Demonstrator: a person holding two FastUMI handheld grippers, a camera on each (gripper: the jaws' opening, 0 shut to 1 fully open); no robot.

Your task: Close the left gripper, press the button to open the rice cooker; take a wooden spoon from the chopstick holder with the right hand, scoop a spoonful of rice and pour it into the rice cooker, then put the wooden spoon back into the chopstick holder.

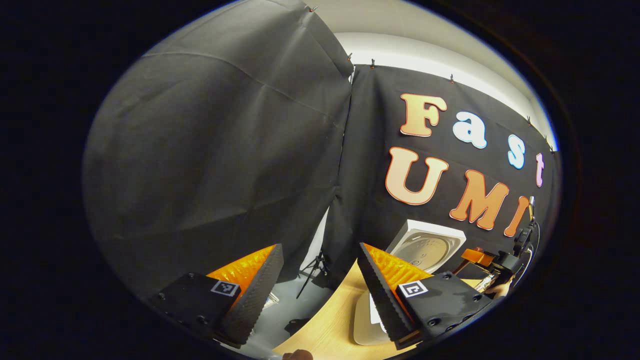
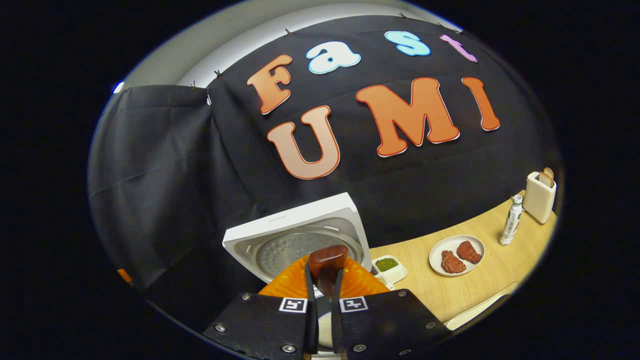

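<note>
One wooden spoon point(image 2: 327, 267) sits clamped between the right gripper point(image 2: 324, 280) fingers, jaws pressed on its handle, its dark bowl raised in front of the one rice cooker point(image 2: 295, 235), whose white lid stands open and shows its round metal inner plate. Just right of the cooker there's one small divided dish point(image 2: 389, 270) with green grains, then one plate point(image 2: 456, 255) carrying two reddish pieces of meat, one white bottle point(image 2: 510, 220) and one white chopstick holder point(image 2: 540, 197), all on the wooden table point(image 2: 450, 295). The left gripper point(image 1: 320, 277) hangs off the table's edge, jaws wide apart, gripping nothing; the open cooker shows beyond its right finger.
</note>
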